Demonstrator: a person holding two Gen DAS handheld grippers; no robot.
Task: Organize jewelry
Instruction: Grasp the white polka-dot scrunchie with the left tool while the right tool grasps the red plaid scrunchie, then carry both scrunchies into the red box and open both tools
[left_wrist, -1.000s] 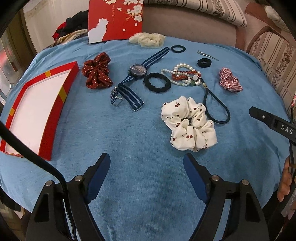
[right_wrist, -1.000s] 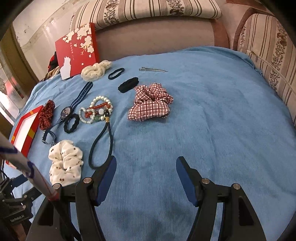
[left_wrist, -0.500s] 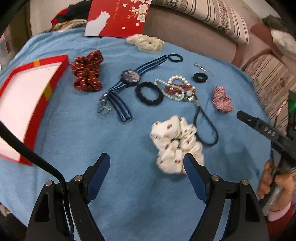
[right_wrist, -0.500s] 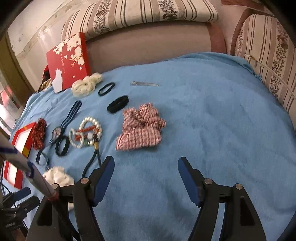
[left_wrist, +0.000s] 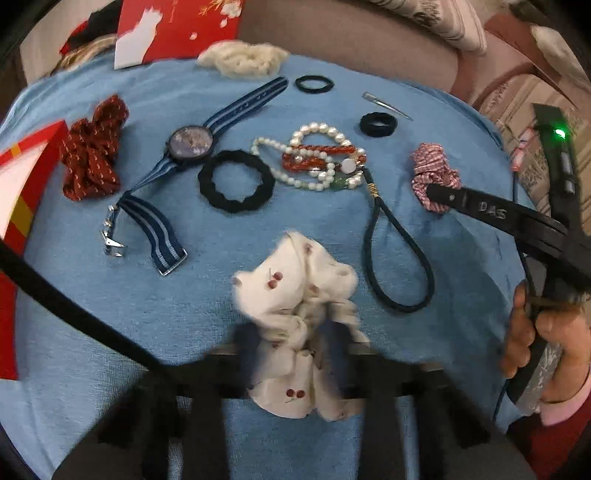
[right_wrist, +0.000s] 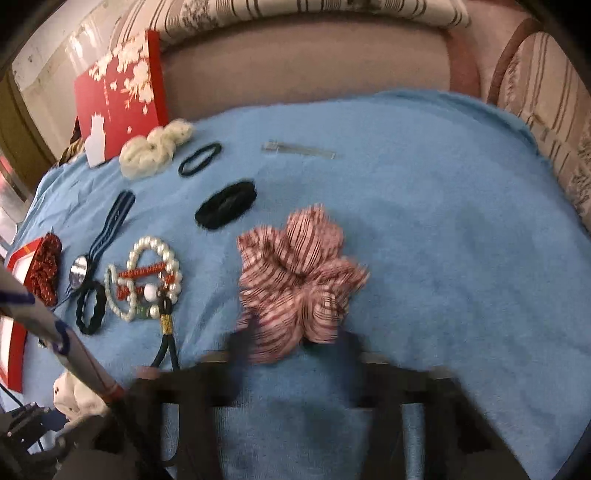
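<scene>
White cherry-print scrunchie (left_wrist: 295, 295) is pinched in my left hand-held gripper (left_wrist: 291, 347), its jaws shut on the fabric. My right hand-held gripper (right_wrist: 291, 343) is closing on the red checked scrunchie (right_wrist: 295, 273), pads against its near edge.

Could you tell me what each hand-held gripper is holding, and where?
Left: white cherry-print fabric scrunchie, near folds. Right, closing: red-and-white plaid scrunchie, near edge.

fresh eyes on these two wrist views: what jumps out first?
Each claw has a scrunchie between its fingers: the left claw is shut on the white cherry-print scrunchie at bottom centre, and the right claw is closing on the red plaid scrunchie. Behind them, on the blue cloth, a tangle of pearl and red bead bracelets lies beside a blue striped-strap watch.
</scene>
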